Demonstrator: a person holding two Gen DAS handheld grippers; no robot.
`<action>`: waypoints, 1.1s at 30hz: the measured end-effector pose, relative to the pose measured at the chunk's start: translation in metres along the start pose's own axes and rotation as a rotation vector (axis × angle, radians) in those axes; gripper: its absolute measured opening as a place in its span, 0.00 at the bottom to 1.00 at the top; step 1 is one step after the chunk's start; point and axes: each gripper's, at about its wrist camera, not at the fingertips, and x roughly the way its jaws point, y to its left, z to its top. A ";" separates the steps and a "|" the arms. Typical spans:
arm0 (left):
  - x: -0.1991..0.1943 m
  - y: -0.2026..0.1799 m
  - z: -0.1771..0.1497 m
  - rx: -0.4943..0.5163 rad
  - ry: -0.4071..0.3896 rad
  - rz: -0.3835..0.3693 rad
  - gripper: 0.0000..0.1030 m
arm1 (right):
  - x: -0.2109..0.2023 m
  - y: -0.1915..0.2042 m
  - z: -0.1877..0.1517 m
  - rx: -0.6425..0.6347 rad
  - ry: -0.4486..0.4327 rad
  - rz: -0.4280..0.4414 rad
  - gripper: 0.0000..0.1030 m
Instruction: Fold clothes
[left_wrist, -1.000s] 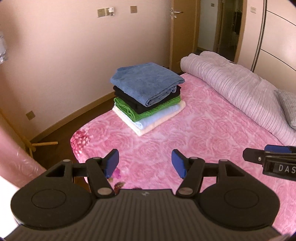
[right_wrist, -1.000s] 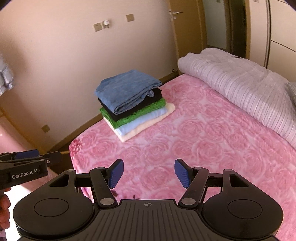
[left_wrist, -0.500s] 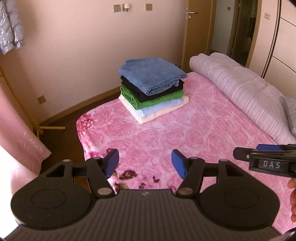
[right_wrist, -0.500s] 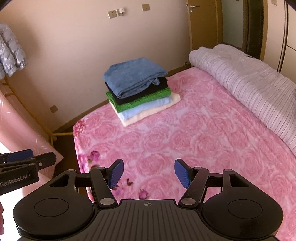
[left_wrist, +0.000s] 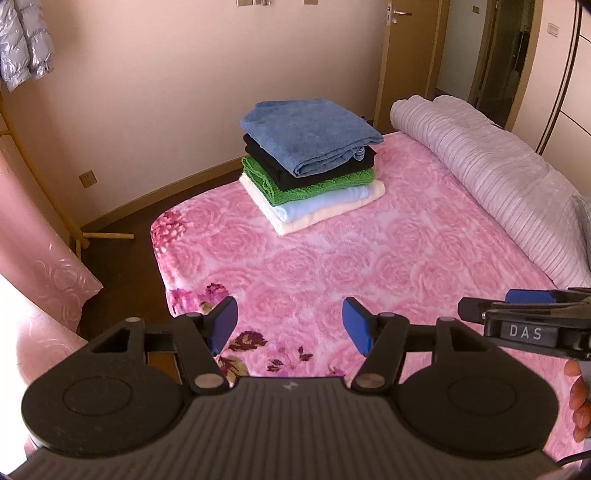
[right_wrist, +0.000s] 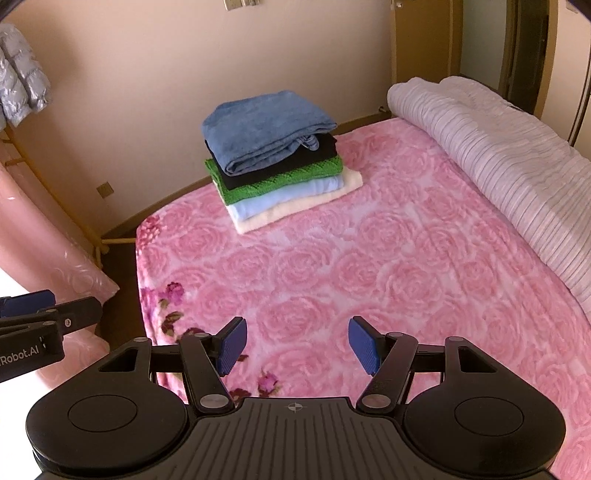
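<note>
A bed covered by a pink rose-patterned blanket (left_wrist: 369, 258) filled most of both views, its bare middle stretching out ahead of the two grippers. Along its far right side lay a long rolled quilt in pale lilac stripes (left_wrist: 491, 170), resting on the blanket from the head of the bed toward the wall. A pink curtain (left_wrist: 33, 236) hung at the left edge, beside the foot corner of the bed, and a silver padded jacket (left_wrist: 24, 40) hung on the wall above it.

Near the far left corner of the bed sat a stack of folded clothes (right_wrist: 277, 162), well apart from both grippers. From the bottom it held a cream towel (left_wrist: 325, 212), a light blue piece (left_wrist: 325, 199), a green knit (left_wrist: 306, 184), a black garment (left_wrist: 295, 170) and a blue towel (left_wrist: 310, 129) on top, each lying flat on the one below with the edges roughly aligned.

The left gripper (left_wrist: 290, 325) hovered above the near edge of the blanket, its blue pads (left_wrist: 225, 321) spread wide with nothing between them. The right gripper (right_wrist: 295, 345) hovered beside it at a similar height, its blue pads (right_wrist: 364, 345) equally wide apart and empty. Fingers of a hand (left_wrist: 578, 398) showed at the right border of the left wrist view, under the right gripper.
</note>
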 end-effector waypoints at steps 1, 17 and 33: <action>0.004 -0.001 0.002 -0.003 0.005 -0.002 0.58 | 0.003 -0.002 0.002 0.000 0.004 0.001 0.63; 0.055 -0.019 0.026 -0.001 0.069 -0.030 0.58 | 0.031 -0.031 0.031 0.027 0.022 -0.016 0.63; 0.088 -0.013 0.049 -0.010 0.088 -0.044 0.58 | 0.052 -0.029 0.052 -0.010 -0.023 -0.026 0.63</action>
